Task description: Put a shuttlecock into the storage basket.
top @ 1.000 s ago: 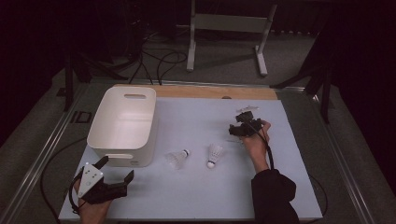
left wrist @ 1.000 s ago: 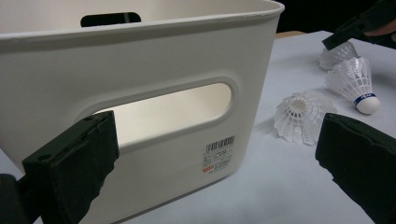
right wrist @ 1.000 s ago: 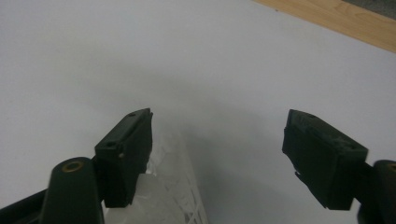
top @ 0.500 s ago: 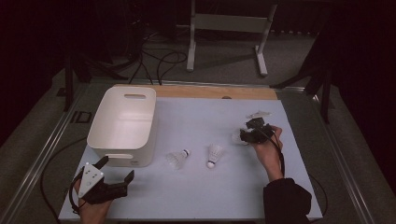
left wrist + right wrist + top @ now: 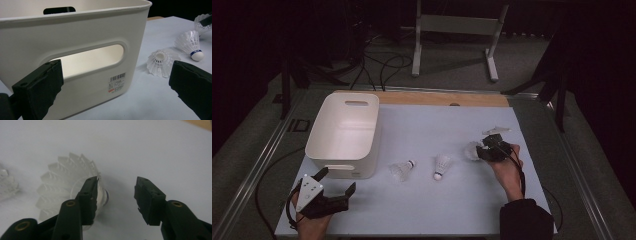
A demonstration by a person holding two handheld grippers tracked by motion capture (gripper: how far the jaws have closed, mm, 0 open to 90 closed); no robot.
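Three white shuttlecocks lie on the pale table. One (image 5: 402,170) (image 5: 162,63) is near the bin and a second (image 5: 442,165) (image 5: 190,46) lies right of it. The third (image 5: 471,150) (image 5: 65,185) lies at my right gripper (image 5: 480,150) (image 5: 117,187). Its jaws have just been closing and still stand apart. The left jaw lies across the feather skirt, and the cork end pokes into the gap beside it without being pinched. My left gripper (image 5: 337,180) (image 5: 116,75) rests wide open at the near left, facing the bin with nothing between its fingers.
A white plastic bin (image 5: 344,135) (image 5: 75,50) with handle slots stands at the table's left, close in front of the left gripper. A wooden strip (image 5: 437,98) runs along the far edge. A metal stand (image 5: 452,30) and cables sit on the floor beyond.
The right hand has drawn to the right and back toward the person. The third shuttlecock now shows just left of its jaw tips. The left hand has stayed put.
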